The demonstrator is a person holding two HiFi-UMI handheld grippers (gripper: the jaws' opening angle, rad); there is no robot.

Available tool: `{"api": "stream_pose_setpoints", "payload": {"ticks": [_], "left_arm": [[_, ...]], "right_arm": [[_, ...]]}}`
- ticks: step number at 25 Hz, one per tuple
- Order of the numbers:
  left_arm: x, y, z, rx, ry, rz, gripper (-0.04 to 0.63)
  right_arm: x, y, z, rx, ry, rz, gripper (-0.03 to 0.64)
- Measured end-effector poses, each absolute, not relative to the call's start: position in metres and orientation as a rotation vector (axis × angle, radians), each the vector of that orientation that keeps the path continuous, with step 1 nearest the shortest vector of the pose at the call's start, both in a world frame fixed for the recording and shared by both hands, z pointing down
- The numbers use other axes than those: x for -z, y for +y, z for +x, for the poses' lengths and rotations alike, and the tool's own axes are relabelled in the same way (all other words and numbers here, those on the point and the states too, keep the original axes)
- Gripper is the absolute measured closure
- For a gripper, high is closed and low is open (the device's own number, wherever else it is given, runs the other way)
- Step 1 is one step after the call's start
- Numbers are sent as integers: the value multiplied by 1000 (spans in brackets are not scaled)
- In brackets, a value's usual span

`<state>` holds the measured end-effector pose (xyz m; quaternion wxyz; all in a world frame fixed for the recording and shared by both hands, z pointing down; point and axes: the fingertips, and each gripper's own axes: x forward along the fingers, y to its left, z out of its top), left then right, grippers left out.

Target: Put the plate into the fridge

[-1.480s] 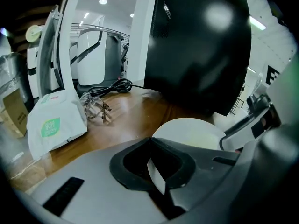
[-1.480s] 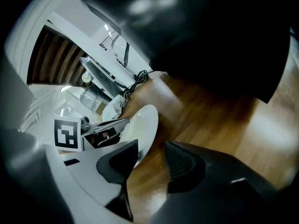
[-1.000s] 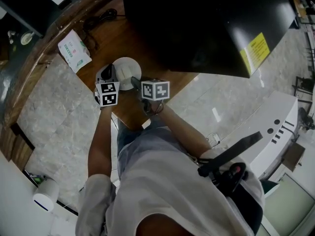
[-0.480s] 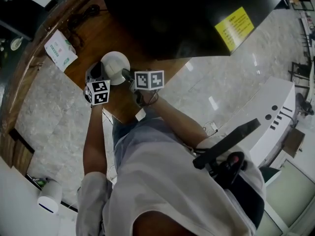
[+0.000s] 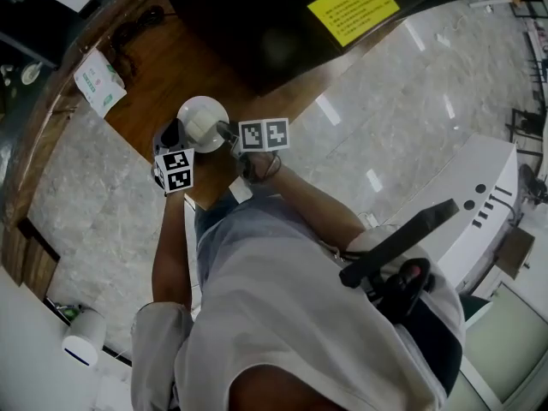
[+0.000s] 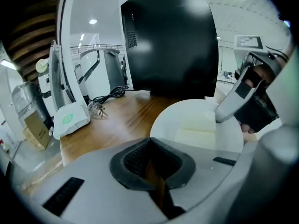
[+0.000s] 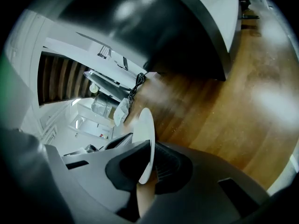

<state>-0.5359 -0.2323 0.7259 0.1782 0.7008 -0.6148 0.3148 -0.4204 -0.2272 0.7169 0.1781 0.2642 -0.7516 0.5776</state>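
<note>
Plate point(image 5: 203, 122), white and round, sits over the near corner of the wooden tabletop point(image 5: 163, 67), just in front of the black fridge point(image 5: 257, 15) that bears a yellow label point(image 5: 353, 8). The right gripper point(image 5: 224, 129) has the plate by its rim: its jaws have just been closing, and in the right gripper view the thin white edge point(image 7: 145, 139) runs between the two dark pads, which pinch it. In the left gripper view the plate point(image 6: 196, 125) lies level, with the right gripper's pale finger point(image 6: 229, 108) on its right rim. The left gripper point(image 6: 149, 141) has its jaws drawn together with nothing between them; it hangs just beside the plate's near edge. A white tissue pack point(image 5: 98, 82) with green print and a coiled black cable point(image 5: 137, 26) lie farther back on the wood.
</note>
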Motion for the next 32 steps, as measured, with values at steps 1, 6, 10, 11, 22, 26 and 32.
{"api": "stream_pose_setpoints", "payload": {"ticks": [1, 6, 10, 11, 22, 26, 32], "left_arm": [[-723, -225, -528, -874, -1745, 1958, 577], [-717, -193, -496, -862, -1752, 1917, 575], [-713, -175, -486, -861, -1762, 1881, 575], [-710, -170, -483, -851, -1770, 1870, 575], [-679, -134, -455, -618, -1694, 1816, 575], [-666, -119, -441, -455, -1608, 1857, 575], [-634, -83, -444, -286, -1639, 1885, 575]], "right_arm": [[-714, -223, -411, -1632, -2128, 736, 589], [-701, -200, -379, -1631, -2148, 681, 591], [-700, -188, -368, -1647, -2160, 633, 591], [-699, -185, -364, -1658, -2160, 624, 592], [-663, -190, -336, -1751, -2233, 623, 592], [-645, -187, -339, -1734, -2276, 632, 592], [-610, -157, -348, -1704, -2348, 600, 592]]}}
